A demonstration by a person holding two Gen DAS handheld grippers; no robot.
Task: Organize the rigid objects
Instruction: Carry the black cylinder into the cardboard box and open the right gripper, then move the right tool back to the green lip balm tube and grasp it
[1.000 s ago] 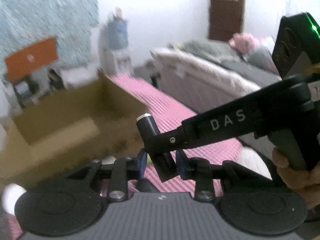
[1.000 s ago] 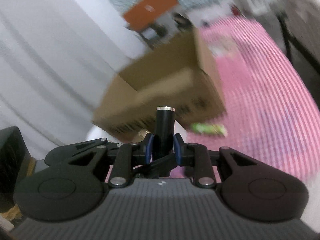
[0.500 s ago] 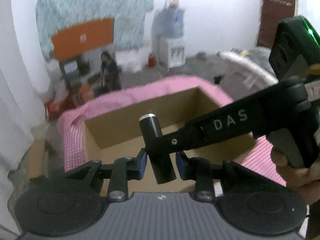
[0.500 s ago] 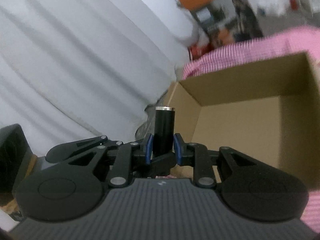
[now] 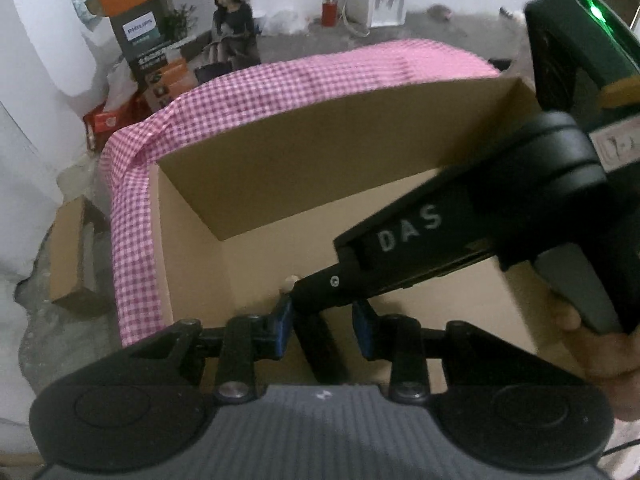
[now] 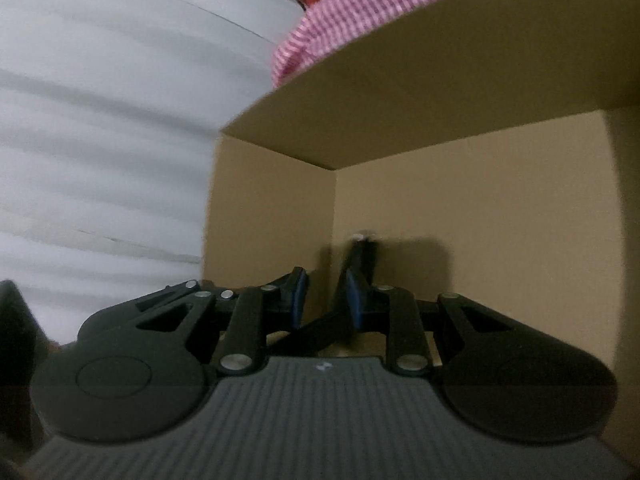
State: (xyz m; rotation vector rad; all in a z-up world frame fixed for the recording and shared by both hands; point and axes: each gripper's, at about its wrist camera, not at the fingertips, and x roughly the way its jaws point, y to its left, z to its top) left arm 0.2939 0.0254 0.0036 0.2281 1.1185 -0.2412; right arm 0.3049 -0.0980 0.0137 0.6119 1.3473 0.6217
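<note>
The black cylinder (image 5: 324, 344) (image 6: 362, 256) hangs tilted inside the open cardboard box (image 5: 320, 148), low near an inner corner, its silver cap toward the box wall. Both tools grip it. The left gripper (image 5: 322, 326) has its jaws clenched on the cylinder's lower part, and the right gripper (image 6: 326, 300) has its jaws clamped on it from the side. A hand (image 5: 596, 348) holds the right gripper's handle. The box stands on a tabletop draped in pink checked cloth (image 5: 132, 240).
</note>
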